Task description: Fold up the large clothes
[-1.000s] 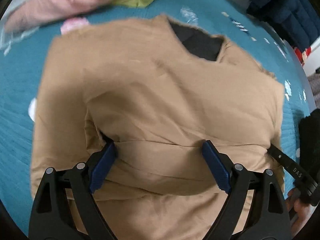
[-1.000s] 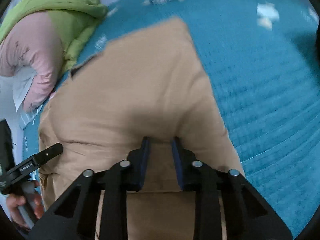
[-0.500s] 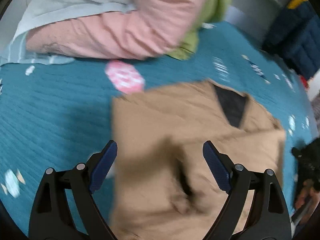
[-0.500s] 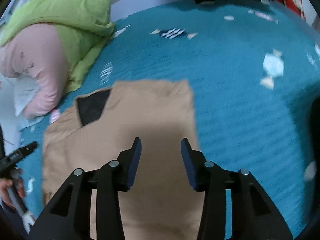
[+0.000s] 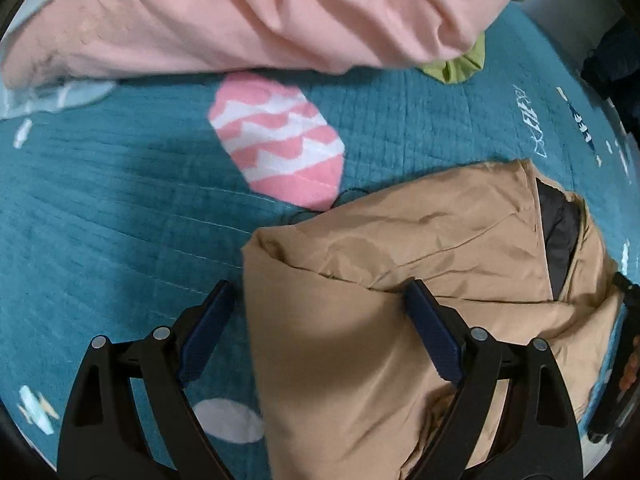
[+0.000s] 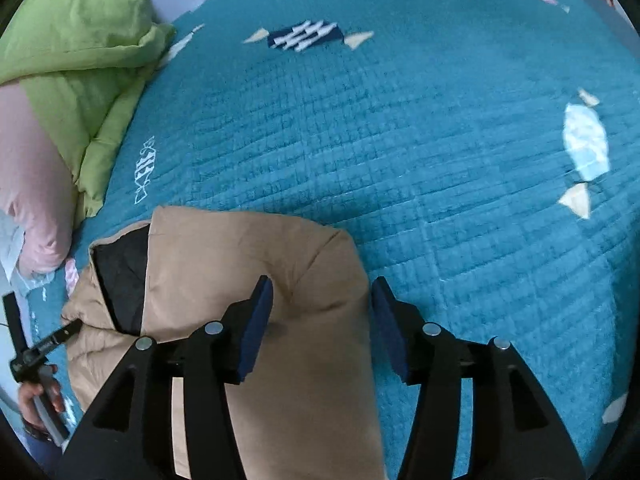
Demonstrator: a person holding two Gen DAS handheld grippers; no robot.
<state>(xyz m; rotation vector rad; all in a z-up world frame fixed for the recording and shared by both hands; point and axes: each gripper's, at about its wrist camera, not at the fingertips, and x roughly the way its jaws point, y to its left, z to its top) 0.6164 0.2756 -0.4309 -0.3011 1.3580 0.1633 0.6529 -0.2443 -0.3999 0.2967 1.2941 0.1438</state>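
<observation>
A tan padded jacket (image 5: 420,280) with a dark lining (image 5: 560,236) lies folded on the teal bedspread (image 5: 100,220). My left gripper (image 5: 320,312) is open and holds nothing; its fingers straddle the jacket's left top corner. In the right wrist view the jacket (image 6: 240,264) fills the lower left, its dark lining (image 6: 120,276) at the left. My right gripper (image 6: 322,316) is open and empty, over the jacket's right top corner. The other gripper (image 6: 44,348) shows at the far left edge there.
A pink quilt (image 5: 240,12) and a green quilt (image 6: 72,60) are piled at the head of the bed. The teal bedspread (image 6: 440,160) stretches to the right of the jacket. Dark clothes (image 5: 612,60) sit at the far right edge.
My right gripper has opened and let go of the jacket. Both grippers have moved up over the jacket's top corners. The left gripper stayed open.
</observation>
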